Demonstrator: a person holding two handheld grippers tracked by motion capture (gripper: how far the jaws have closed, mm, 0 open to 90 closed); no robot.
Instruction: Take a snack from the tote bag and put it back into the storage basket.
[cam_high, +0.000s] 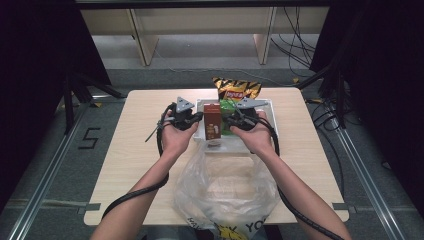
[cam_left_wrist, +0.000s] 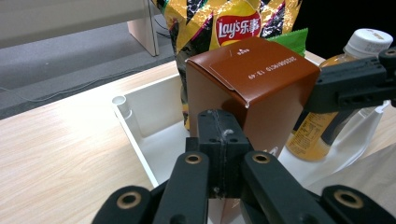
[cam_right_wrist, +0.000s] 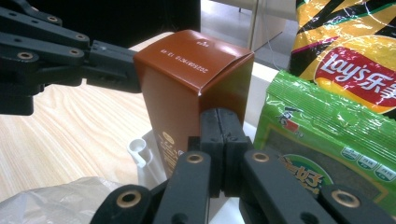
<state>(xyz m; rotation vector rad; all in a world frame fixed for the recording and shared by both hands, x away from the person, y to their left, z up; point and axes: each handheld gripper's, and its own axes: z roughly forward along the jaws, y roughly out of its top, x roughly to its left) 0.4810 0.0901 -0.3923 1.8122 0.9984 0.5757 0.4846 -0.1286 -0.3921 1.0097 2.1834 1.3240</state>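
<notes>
Upright in white tray (cam_high: 272, 107) on bench (cam_high: 140, 150): brown carton (cam_high: 212, 121), pressed between left hand-held gripper (cam_high: 199, 118) and right hand-held gripper (cam_high: 226, 120), each with jaws together, tips against opposite carton sides.

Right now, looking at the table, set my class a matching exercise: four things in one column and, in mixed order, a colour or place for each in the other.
Things:
1. carton
2. crisp bag
3. plastic bag
4. bottle

Descriptions:
A. clear, lying on the table's near side
B. brown, upright between the two shut grippers
C. white cap, orange drink inside
D. yellow and black, at the far end of the white tray

Pairs: 1-B, 2-D, 3-A, 4-C
</notes>
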